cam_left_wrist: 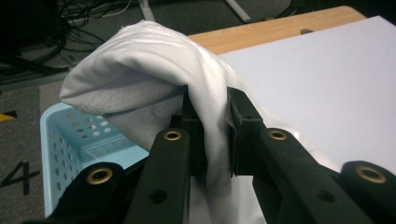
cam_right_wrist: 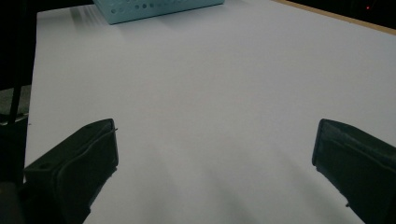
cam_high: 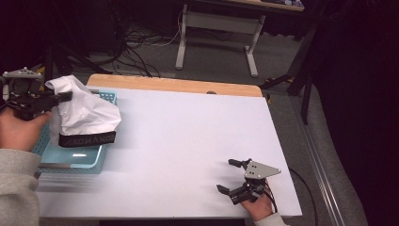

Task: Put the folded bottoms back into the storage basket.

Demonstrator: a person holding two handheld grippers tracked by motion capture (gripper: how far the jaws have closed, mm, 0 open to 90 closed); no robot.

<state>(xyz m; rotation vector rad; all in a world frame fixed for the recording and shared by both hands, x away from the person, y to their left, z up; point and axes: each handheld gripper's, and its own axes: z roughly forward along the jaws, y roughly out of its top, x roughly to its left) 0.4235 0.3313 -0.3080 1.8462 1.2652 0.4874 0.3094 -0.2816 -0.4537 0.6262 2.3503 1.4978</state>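
Observation:
A white garment (cam_high: 83,112) with a black lettered waistband hangs over the light blue perforated basket (cam_high: 70,162) at the table's left edge. My left gripper (cam_high: 66,96) is shut on a fold of that cloth, held above the basket. In the left gripper view the white garment (cam_left_wrist: 154,70) is pinched between the two black jaws of my left gripper (cam_left_wrist: 215,135), and the basket (cam_left_wrist: 60,135) lies below it. My right gripper (cam_high: 231,175) rests near the front right of the white table (cam_high: 188,136), open with nothing between its fingers; its own view shows my right gripper (cam_right_wrist: 215,163) with jaws wide apart.
A wooden strip (cam_high: 174,85) runs along the table's far edge. Beyond it are a desk frame (cam_high: 216,37) and tangled cables (cam_high: 136,52) on the floor. The basket's wall (cam_right_wrist: 154,9) appears at the top of the right gripper view.

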